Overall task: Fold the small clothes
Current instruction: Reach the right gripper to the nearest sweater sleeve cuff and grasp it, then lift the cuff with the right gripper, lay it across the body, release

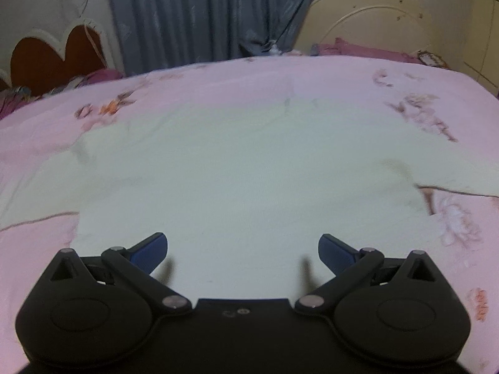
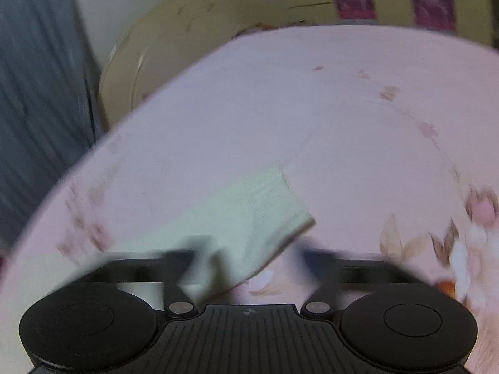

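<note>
**me:** Garment [image 1: 249,168] check: pale mint knit top, spread flat on the pink floral bedspread [image 1: 327,74], body lying straight ahead of my left gripper [image 1: 243,249]. Sleeves run out sideways from the body, so its long axis lies across my view.

**reply:** What are the grippers doing?

**me:** Left one is spread wide, nothing between the blue fingers [image 1: 149,249], hovering right over the hem edge of the garment. Right gripper [image 2: 249,258] is blurry but looks splayed apart too. A ribbed cuff [image 2: 274,199] on the sleeve end sits just ahead of it, angling away up and to the right. Some cloth overlaps its left finger in the picture; I can't tell if it's touching, but nothing's pinched.

**reply:** So which hand goes first?

**me:** My guess is the right, since that sleeve end is practically under it. It'd fold in toward the garment's body. Left is nearer the hem, so that's for folding the bottom up toward the blue curtain [image 1: 202,15] side.
</note>
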`<control>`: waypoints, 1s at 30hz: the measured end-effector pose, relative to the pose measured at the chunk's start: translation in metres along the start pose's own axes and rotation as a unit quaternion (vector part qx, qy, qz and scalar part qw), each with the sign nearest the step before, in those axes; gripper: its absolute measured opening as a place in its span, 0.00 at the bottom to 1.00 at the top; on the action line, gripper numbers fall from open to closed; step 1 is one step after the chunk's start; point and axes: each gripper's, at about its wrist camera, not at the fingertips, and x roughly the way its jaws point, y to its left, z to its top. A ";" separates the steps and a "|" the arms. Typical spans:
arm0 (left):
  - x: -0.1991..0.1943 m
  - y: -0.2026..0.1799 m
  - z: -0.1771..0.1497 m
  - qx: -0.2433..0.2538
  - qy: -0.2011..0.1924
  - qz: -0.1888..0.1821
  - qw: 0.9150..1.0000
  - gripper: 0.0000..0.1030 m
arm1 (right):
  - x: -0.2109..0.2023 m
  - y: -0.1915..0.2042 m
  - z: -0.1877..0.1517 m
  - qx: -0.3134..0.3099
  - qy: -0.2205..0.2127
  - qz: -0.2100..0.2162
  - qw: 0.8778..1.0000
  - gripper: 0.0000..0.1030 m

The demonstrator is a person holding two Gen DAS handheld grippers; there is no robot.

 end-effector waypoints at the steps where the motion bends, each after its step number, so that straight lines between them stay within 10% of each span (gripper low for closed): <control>1: 0.002 0.006 0.000 -0.006 0.001 0.003 1.000 1.00 | 0.001 -0.003 -0.003 0.016 0.015 0.017 1.000 0.92; 7: -0.003 0.012 0.002 -0.016 0.000 0.017 1.000 1.00 | 0.004 -0.007 -0.015 0.022 0.001 0.052 0.998 0.74; 12: -0.006 0.003 0.006 -0.015 0.001 0.016 1.000 1.00 | 0.016 -0.035 0.005 0.083 0.010 0.071 0.994 0.17; 18: -0.005 -0.002 0.006 -0.014 -0.002 0.006 1.000 1.00 | 0.010 -0.041 -0.005 0.130 0.067 0.119 0.982 0.17; 29: -0.015 0.015 0.004 -0.029 -0.007 0.017 0.999 1.00 | 0.014 -0.041 0.008 0.112 0.016 0.081 0.990 0.16; 30: -0.015 0.020 0.002 -0.035 -0.005 0.015 0.999 1.00 | 0.016 -0.032 0.007 0.089 0.018 0.069 0.993 0.03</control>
